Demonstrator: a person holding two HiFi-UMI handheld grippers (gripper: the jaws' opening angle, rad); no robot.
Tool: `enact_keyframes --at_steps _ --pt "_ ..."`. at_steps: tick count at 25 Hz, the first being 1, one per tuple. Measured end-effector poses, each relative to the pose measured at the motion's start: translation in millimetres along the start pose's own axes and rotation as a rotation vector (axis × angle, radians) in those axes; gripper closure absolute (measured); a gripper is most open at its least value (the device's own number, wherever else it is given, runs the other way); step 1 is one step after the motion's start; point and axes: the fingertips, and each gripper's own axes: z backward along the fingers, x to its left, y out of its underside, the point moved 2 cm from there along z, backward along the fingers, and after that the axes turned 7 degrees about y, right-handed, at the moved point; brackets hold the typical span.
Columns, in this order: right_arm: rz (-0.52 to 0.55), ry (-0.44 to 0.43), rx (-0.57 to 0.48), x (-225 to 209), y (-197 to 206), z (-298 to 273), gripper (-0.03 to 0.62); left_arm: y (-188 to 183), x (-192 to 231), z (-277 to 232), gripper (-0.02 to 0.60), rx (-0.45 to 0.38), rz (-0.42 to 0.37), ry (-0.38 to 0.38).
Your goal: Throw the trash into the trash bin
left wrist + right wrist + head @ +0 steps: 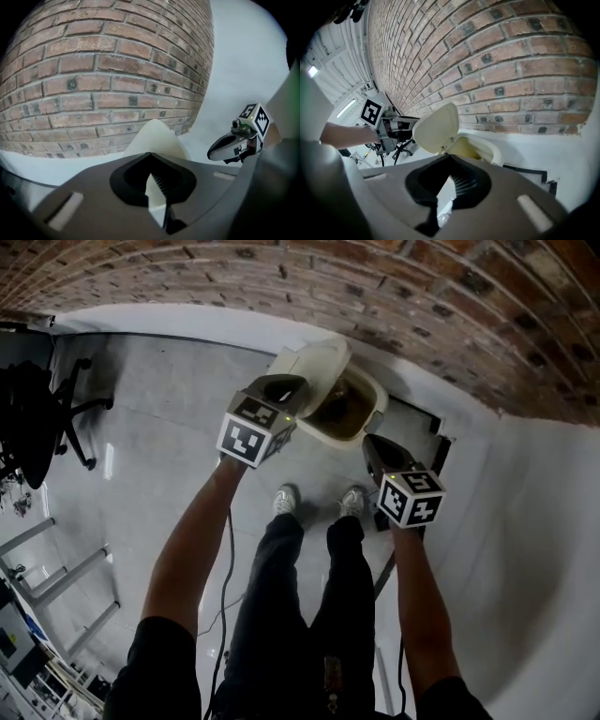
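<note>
The left gripper (157, 187) is shut tight and empty by the lid (314, 367). The right gripper (447, 187) pinches a clear crinkly scrap (440, 219) near the open bin (378, 409).

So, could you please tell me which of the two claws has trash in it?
The right claw: a crumpled clear scrap shows pinched between its jaws. The left claw is shut with nothing in it.

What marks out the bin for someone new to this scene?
Start at the brick wall. Near its foot, on the pale floor just ahead of the person's shoes, stands the bin. It is the only cream tub there, and its lid is tipped up open.
</note>
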Motion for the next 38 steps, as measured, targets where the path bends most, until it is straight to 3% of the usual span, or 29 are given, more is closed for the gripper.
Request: enact_keyframes --at_steps 13,19,38 --pt "-0.009 0.025 0.024 -53 14 16 0.592 38 -39 -84 0.577 0.183 0.054 -0.01" --pt "0.001 0.022 0.046 -67 20 14 0.592 57 -49 -114 0.578 0.223 0.082 -0.011" --pt "-0.036 0.032 0.072 -99 34 13 0.592 103 -57 -158 0.577 0.372 0.139 -0.101"
